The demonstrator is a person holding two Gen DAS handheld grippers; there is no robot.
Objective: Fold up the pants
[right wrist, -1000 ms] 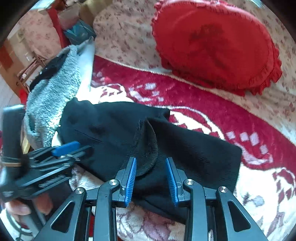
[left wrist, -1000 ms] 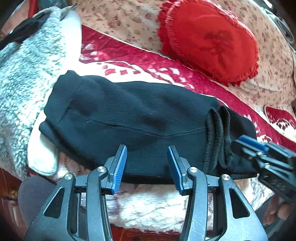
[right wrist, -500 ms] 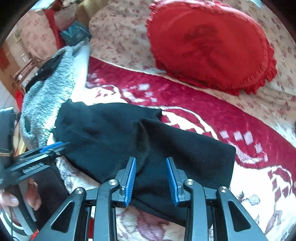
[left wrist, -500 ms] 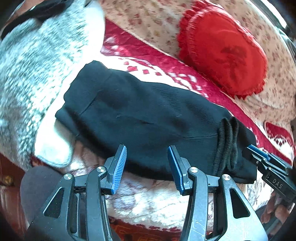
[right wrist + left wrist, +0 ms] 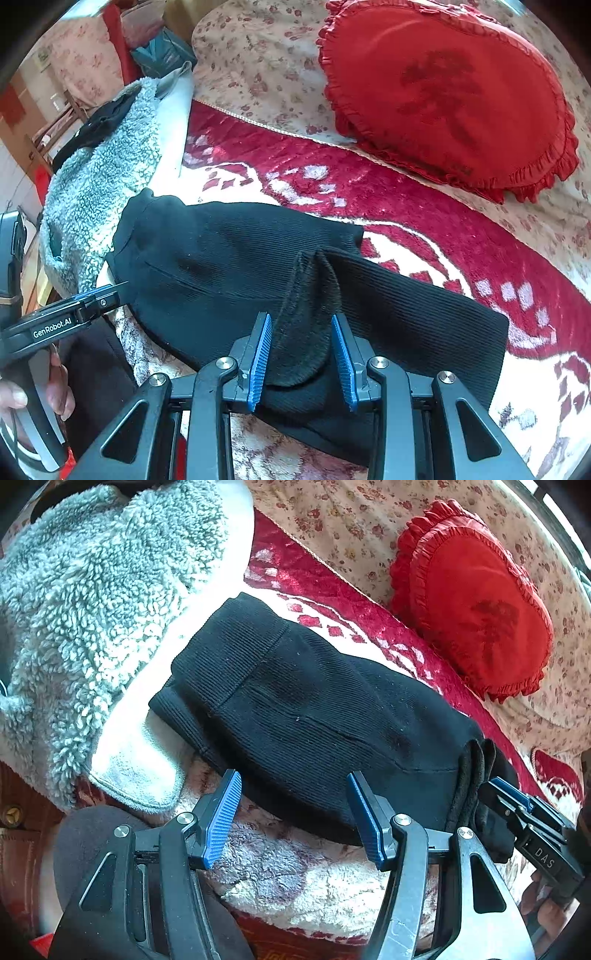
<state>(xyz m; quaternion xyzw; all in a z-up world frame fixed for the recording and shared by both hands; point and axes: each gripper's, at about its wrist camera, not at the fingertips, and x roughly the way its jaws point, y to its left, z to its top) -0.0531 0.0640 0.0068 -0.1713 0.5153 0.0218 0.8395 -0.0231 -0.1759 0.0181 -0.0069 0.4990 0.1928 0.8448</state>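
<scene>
Black ribbed pants (image 5: 317, 716), folded into a compact bundle, lying on a red-and-cream patterned blanket (image 5: 406, 192) beside a grey fleece garment (image 5: 85, 602); a red heart-shaped cushion (image 5: 447, 92) rests well behind. Left gripper (image 5: 293, 816) released, jaws spread at the bundle's near edge, gripping nothing. Right gripper (image 5: 301, 356) likewise spread, its blue pads (image 5: 260, 356) flanking a raised fold of the pants without pinching it
</scene>
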